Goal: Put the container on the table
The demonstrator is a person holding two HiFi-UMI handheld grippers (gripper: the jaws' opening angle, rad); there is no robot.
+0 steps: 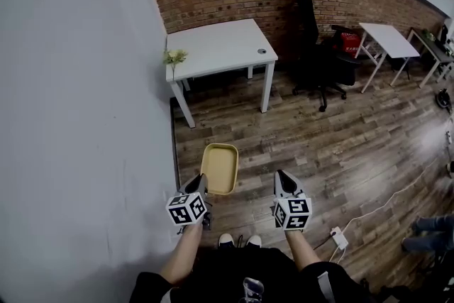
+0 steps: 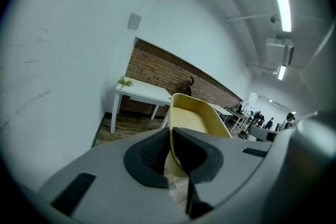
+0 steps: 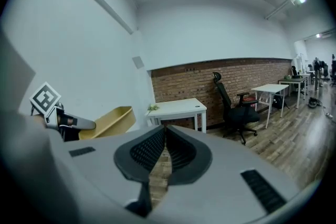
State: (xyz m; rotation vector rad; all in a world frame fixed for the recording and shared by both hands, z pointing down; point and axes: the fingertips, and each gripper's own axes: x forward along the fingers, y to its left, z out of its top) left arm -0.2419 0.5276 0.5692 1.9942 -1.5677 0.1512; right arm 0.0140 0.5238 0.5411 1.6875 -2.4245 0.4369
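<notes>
A yellow rectangular container [image 1: 219, 167] hangs in the air above the wooden floor, held by its near left rim. My left gripper [image 1: 201, 184] is shut on that rim; in the left gripper view the container [image 2: 194, 115] rises straight out from between the pads. My right gripper [image 1: 281, 179] is beside it to the right, shut and holding nothing, apart from the container [image 3: 107, 121]. The white table [image 1: 216, 46] stands further ahead by the brick wall, with a small plant [image 1: 174, 57] at its left corner and a small round object [image 1: 262, 51] near its right edge.
A black office chair [image 1: 317, 46] stands right of the table. Another white table [image 1: 387, 40] is at the far right. A white wall [image 1: 78, 117] runs along my left. A white cable and power strip [image 1: 339, 237] lie on the floor at my right.
</notes>
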